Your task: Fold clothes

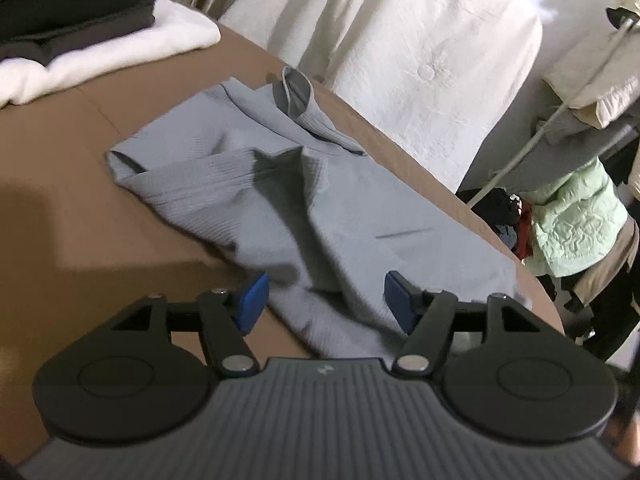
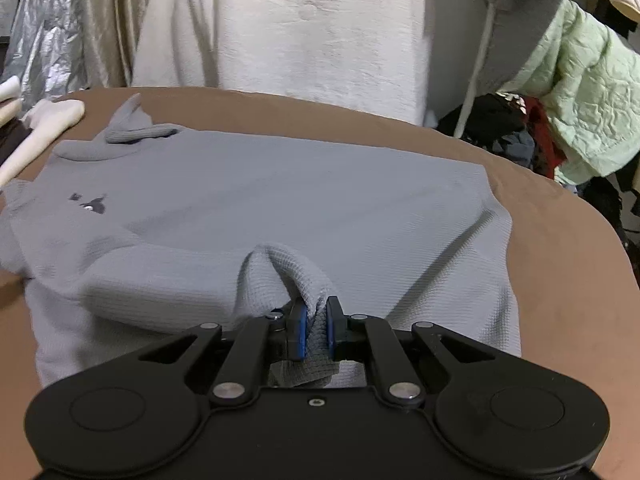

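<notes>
A grey ribbed sweater (image 1: 280,184) lies partly folded on the brown table (image 1: 72,200), a sleeve folded across its body. My left gripper (image 1: 326,298) hangs open just above the sweater's near edge, its blue pads (image 1: 254,298) wide apart and pressing on nothing. In the right wrist view the same sweater (image 2: 280,192) spreads flat, with a small dark logo at its left. My right gripper (image 2: 316,326) is shut on a raised pinch of the sweater's near edge, the cloth bunched between the blue pads.
A stack of folded white and dark clothes (image 1: 80,36) sits at the table's far left. A white padded cover (image 1: 400,48) hangs behind the table. A pale green quilted jacket (image 2: 588,108) and a heap of dark clothes (image 2: 508,136) lie beyond the right edge.
</notes>
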A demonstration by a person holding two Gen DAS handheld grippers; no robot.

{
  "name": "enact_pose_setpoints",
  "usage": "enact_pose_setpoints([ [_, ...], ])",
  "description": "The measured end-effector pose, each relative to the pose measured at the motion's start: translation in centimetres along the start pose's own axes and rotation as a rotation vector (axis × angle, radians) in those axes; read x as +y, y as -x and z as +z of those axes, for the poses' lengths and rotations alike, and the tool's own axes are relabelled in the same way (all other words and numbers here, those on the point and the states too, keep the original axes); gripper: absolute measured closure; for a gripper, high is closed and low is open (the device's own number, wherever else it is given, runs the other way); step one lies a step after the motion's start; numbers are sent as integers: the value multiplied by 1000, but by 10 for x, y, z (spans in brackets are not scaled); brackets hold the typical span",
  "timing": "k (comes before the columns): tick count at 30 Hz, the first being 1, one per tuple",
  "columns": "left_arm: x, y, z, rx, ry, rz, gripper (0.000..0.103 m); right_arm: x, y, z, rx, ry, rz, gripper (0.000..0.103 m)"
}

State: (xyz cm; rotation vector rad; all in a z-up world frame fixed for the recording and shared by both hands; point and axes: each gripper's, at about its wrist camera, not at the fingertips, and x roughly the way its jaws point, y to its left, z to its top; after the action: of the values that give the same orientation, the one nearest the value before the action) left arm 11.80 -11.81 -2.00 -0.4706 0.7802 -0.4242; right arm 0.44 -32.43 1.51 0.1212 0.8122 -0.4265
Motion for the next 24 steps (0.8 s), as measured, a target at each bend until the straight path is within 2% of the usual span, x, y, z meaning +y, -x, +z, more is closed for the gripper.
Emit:
enact_pose_setpoints([
  [2, -2, -16, 9, -1, 28, 8, 39, 1, 7, -1, -9, -12, 45, 92],
  [3, -5, -25, 12, 2, 28, 10, 32, 1, 11, -2, -16, -22, 80, 92],
  [4, -8, -33, 12, 14, -7, 19, 30, 1, 16, -3, -23, -28, 118, 92],
  [5, -12, -41, 12, 29, -57, 32, 33, 1, 22, -5, -34, -32, 167, 92],
  [7, -21, -48, 11, 42, -164, 52, 80, 6, 34, -13, -39, -24, 303, 92],
  [8, -26, -43, 8, 33, -227, 57, 100, 9, 40, -18, -38, -17, 375, 92],
  [9, -31, -37, 6, 25, -290, 62, 99, 14, 47, -22, -35, -3, 437, 92],
  [12, -36, 9, 3, -53, -375, 82, 99, 38, 74, -31, -55, 64, 606, 92],
  [15, -35, 80, 2, -147, -382, 61, 99, 61, 108, -38, -116, 105, 801, 92],
  [17, -29, 130, 1, -214, -388, 98, 99, 77, 125, -46, -109, 111, 973, 92],
  [19, -16, 171, 0, -239, -386, 184, 99, 97, 136, -59, -49, 124, 1159, 92],
  [20, -6, 183, -1, -192, -377, 244, 99, 109, 141, -66, -15, 138, 1243, 92],
  [22, 23, 185, -10, -6, -329, 307, 99, 133, 150, -81, 44, 196, 1355, 92],
  [23, 39, 184, -16, 91, -301, 331, 99, 145, 155, -89, 72, 233, 1388, 92],
  [24, 50, 181, -21, 148, -287, 349, 99, 156, 158, -97, 100, 271, 1397, 92],
])
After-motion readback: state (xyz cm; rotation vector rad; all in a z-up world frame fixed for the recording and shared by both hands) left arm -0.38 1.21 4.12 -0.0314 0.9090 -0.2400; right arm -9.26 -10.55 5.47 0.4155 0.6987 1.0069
